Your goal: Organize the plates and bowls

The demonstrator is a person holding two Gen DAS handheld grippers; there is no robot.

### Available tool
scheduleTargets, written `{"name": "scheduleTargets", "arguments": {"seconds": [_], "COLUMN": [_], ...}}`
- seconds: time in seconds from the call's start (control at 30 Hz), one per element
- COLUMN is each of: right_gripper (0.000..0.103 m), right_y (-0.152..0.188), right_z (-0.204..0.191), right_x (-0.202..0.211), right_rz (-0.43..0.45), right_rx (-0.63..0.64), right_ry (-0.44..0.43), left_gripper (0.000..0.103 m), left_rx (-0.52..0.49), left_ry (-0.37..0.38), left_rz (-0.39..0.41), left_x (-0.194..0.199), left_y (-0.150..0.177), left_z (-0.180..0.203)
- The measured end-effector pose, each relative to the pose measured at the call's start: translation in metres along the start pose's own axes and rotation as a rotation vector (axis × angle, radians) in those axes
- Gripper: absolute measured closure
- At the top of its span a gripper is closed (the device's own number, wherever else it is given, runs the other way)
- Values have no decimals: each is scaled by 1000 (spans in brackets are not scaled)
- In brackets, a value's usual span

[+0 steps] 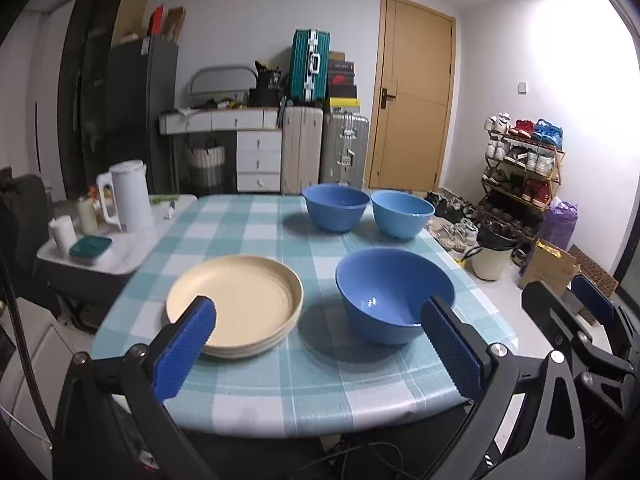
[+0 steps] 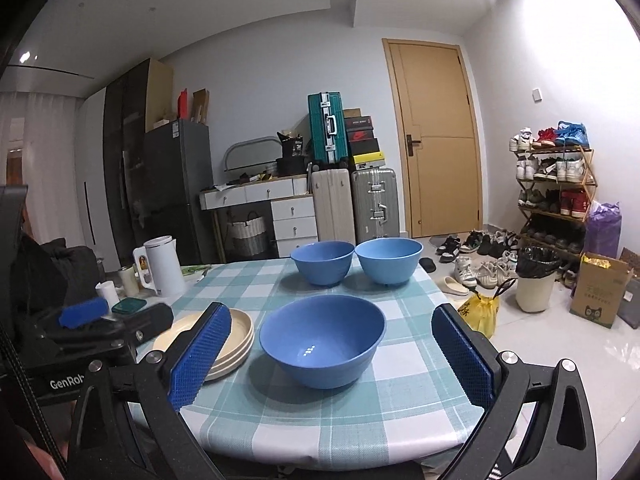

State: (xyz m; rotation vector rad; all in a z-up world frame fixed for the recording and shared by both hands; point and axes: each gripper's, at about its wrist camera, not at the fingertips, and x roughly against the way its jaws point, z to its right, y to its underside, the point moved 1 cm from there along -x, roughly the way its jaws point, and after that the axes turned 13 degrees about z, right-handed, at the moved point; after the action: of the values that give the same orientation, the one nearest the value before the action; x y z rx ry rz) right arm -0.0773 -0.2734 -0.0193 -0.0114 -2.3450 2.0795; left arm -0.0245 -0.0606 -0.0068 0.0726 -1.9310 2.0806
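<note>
Both grippers are held back from the near edge of the checked table (image 1: 256,392), and nothing is gripped. The left gripper (image 1: 320,344) is spread to its widest, its blue pads empty – one pad seen in front of the plates (image 1: 240,300), the other in front of the near bowl (image 1: 394,292), neither shown to be touching. The right gripper (image 2: 334,356) is likewise fully spread and empty, with the near bowl framed between its fingers but lying beyond them.

The plates are already stacked, cream on cream, on the left of the table. Three blue bowls are still apart: the near bowl just right of the stack, and the far left bowl (image 1: 335,206) and far right bowl (image 1: 402,212) close side by side at the far edge, whether touching cannot be told.

The plate step looks finished – the bowls seem to be next. A reach forward would be needed, a rim taken between the pads, and one bowl lifted and nested squarely into another, without the thin wall being tipped.
</note>
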Motion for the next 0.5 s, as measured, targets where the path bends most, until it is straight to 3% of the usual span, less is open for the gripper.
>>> {"name": "scheduleTargets", "arguments": {"seconds": [0.23,0.33,0.5], "right_gripper": [1,1,1], "right_y": [1,4,13], "right_z": [0,0,0], "right_x": [5,4,-4], "right_rz": [32,24,-16], "right_rx": [-2,-20,-63], "right_ry": [-14,-18,-37], "left_gripper": [0,0,0], "left_rx": [-5,8,23], "left_ry": [13,-2,9], "left_rz": [-4,33,-19], "left_x": [-5,-4,-15], "left_y": [6,7,13], "left_z": [3,-2,-7]}}
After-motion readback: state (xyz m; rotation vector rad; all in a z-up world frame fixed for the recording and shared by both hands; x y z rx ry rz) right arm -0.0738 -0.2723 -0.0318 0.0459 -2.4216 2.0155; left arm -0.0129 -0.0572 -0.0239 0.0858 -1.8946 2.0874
